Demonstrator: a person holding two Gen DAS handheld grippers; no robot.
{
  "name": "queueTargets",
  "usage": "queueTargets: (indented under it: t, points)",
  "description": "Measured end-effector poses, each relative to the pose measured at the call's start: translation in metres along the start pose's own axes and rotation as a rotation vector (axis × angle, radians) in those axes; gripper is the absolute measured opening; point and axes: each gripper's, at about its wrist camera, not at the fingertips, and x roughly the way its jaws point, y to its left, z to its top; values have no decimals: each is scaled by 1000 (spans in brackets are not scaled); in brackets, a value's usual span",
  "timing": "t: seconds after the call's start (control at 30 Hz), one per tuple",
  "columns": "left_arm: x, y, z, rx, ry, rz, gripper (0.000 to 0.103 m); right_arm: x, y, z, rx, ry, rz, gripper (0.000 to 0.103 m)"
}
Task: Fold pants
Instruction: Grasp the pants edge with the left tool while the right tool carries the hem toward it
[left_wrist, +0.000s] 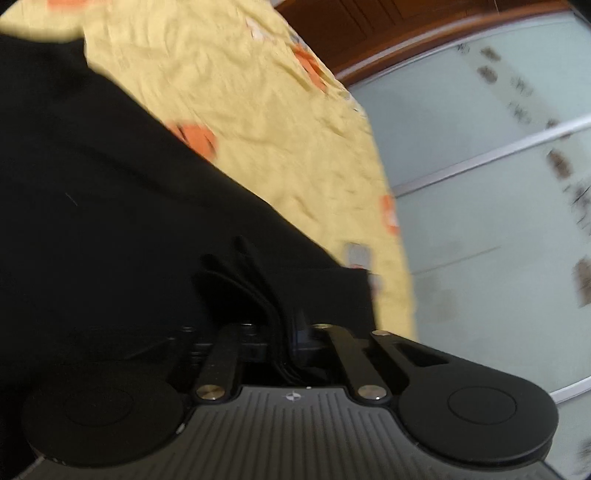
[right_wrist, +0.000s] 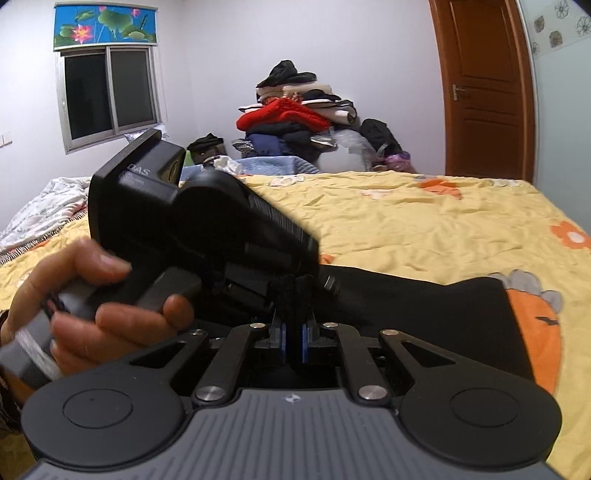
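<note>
The black pants (right_wrist: 424, 306) lie across the yellow bedspread (right_wrist: 406, 221) with its orange flower print, one dark edge running toward the far side of the bed. My right gripper (right_wrist: 293, 332) has its blue-padded fingers (right_wrist: 282, 341) nearly together, pinching a bunched fold of the black fabric that stands up between them. In the left wrist view my left gripper (left_wrist: 273, 295) has its fingers drawn in narrow on a gather of the same dark cloth, which fills the left half of that blurred view. In the right wrist view I see a hand (right_wrist: 74, 306) wrapped round the handle of the left device, just beside my right fingers. Beyond the bed stand a heap of clothes (right_wrist: 295, 118), a window (right_wrist: 107, 92) under a lotus blind, a brown door (right_wrist: 484, 88) and frosted glass panels (left_wrist: 480, 184)
</note>
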Motion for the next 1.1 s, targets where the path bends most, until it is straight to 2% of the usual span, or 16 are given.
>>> queueTargets:
  t: [0.07,0.27,0.43,0.6,0.7,0.77,0.83,0.93,1.0,1.1]
  points:
    - [-12,-2,0,87,-44,67,6,7,6,1,6,6,24,8]
    - [-27,-12,7,306,-148,275,6,38,23,8,1,12,96,7]
    - [-30,-11,14,386,-180,377,6,57,36,12,-27,23,131,8]
    - [-31,-3,13,399,-180,417,7,67,36,9,-4,42,160,8]
    - [-27,-3,9,429,-175,453,10,73,36,6,0,92,172,9]
    - [-29,-5,8,442,-193,484,18,71,32,4,23,112,177,12]
    - [-33,-6,9,448,-210,521,30,63,30,6,18,125,198,14]
    - [-49,-2,16,396,-270,593,46,36,19,8,-17,113,202,14]
    - [-64,5,24,325,-331,639,47,16,6,10,-36,95,170,14]
    - [-81,15,36,235,-355,611,47,3,-19,14,-60,87,46,14]
